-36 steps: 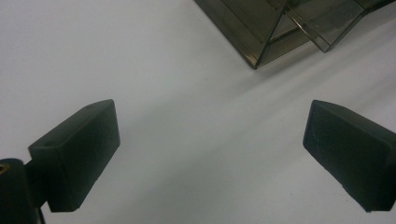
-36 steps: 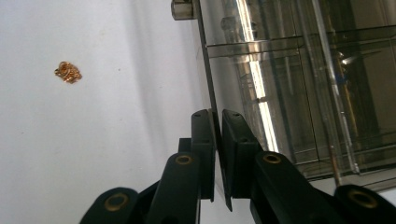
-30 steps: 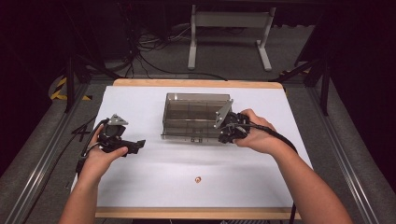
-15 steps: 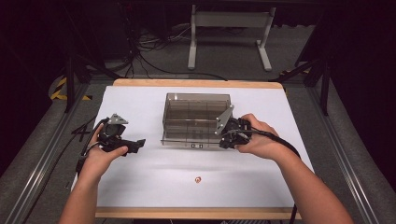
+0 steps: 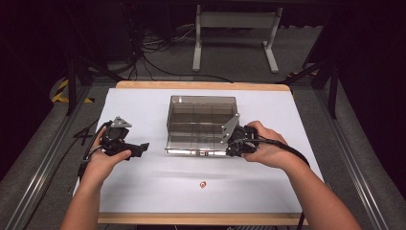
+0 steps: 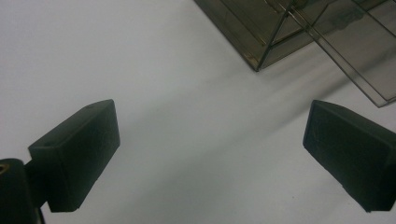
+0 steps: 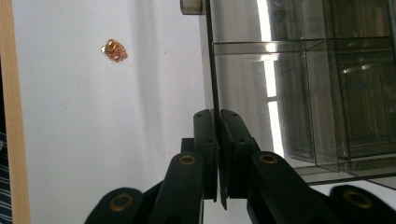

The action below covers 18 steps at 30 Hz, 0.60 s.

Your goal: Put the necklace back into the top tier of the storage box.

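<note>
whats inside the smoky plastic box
The box shows only dividers splitting it into compartments that look empty. The tinted walls glare, and the right hand-held gripper, clamped on its lid, hides the near right corner.

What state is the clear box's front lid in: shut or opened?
Opened: the lid juts out from the box, pinched at its edge by the right gripper.

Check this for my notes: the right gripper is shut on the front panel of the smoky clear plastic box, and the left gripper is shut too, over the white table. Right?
Not quite. The left gripper is open: the left gripper view shows its jaws wide apart over the bare white table. The rest holds: the right gripper is shut on the front panel of the smoky clear plastic box.
</note>
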Each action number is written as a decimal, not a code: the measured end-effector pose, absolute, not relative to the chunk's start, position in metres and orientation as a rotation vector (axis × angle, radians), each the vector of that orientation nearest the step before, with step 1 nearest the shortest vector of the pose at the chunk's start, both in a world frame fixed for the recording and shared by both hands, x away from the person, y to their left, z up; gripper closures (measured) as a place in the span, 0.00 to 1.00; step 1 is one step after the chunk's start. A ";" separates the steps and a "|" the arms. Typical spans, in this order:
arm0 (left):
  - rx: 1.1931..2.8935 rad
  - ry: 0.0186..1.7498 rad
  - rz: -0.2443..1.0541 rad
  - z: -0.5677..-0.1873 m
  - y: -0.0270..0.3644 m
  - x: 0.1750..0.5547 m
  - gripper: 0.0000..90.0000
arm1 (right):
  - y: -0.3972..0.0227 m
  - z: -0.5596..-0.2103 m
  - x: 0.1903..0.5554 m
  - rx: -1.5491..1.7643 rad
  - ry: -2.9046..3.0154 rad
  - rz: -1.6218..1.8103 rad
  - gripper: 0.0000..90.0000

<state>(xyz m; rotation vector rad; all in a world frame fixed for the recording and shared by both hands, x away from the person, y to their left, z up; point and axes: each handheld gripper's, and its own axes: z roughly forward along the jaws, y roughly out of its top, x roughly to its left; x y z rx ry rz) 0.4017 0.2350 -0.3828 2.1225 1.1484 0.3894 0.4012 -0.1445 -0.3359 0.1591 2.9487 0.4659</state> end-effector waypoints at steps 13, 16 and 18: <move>2.125 1.149 0.391 -0.383 0.235 0.402 0.05 | -0.147 -0.343 0.398 0.152 2.954 0.446 0.96; 2.126 1.153 0.394 -0.383 0.235 0.402 0.05 | -0.147 -0.343 0.398 0.153 2.954 0.450 0.96; 2.125 1.153 0.394 -0.383 0.235 0.402 0.05 | -0.148 -0.343 0.398 0.160 2.948 0.455 0.96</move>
